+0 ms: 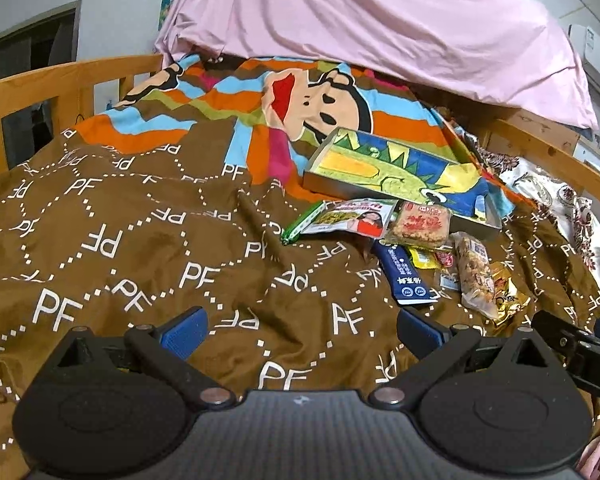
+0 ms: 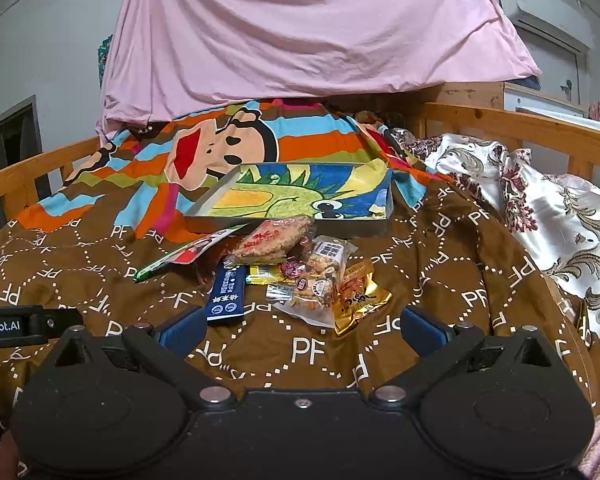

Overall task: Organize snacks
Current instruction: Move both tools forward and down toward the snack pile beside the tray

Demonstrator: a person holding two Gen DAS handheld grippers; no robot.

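Several snack packets lie in a loose pile on the brown blanket (image 2: 100, 280): a dark blue stick pack (image 2: 227, 294), a rice cracker pack (image 2: 272, 242), a clear bag of mixed nuts (image 2: 318, 288), a gold packet (image 2: 360, 300) and a green-edged packet (image 2: 180, 258). Just behind them sits a shallow tray (image 2: 288, 229) with a cartoon picture inside. The pile (image 1: 416, 248) and tray (image 1: 400, 196) also show in the left wrist view. My right gripper (image 2: 302, 326) is open and empty just short of the pile. My left gripper (image 1: 302, 328) is open and empty, left of the pile.
A wooden bed rail (image 2: 520, 120) runs around the bed. A pink sheet (image 2: 300, 40) hangs over the back. A floral quilt (image 2: 560, 208) lies bunched at the right. An air conditioner (image 2: 548, 4) is on the wall.
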